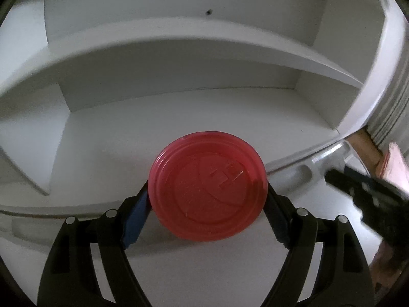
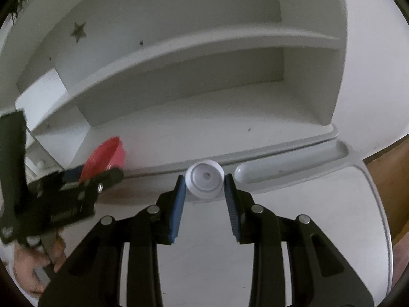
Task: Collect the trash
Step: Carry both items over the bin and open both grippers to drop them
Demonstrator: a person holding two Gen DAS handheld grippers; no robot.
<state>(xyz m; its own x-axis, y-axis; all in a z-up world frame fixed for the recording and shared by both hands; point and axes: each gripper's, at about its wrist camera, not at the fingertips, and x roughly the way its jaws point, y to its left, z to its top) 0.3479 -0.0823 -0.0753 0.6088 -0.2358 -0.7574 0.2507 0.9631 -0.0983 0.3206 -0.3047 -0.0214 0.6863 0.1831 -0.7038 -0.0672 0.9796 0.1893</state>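
Note:
My left gripper (image 1: 207, 192) is shut on a round red plastic lid (image 1: 207, 186), held by its edges above the white desk (image 1: 102, 153). The lid's embossed top faces the camera. My right gripper (image 2: 204, 183) is shut on a small white bottle cap (image 2: 204, 181), its hollow side facing the camera. In the right wrist view the left gripper (image 2: 76, 179) and the red lid (image 2: 104, 158) show at the far left. In the left wrist view the right gripper's black body (image 1: 365, 194) shows at the right edge.
A white desk hutch with a shelf (image 1: 179, 33) stands behind the desktop. A grooved pen tray (image 2: 294, 163) runs along the desk's back. Wooden floor (image 2: 391, 179) shows past the desk's right edge. A star sticker (image 2: 78, 32) is on the back panel.

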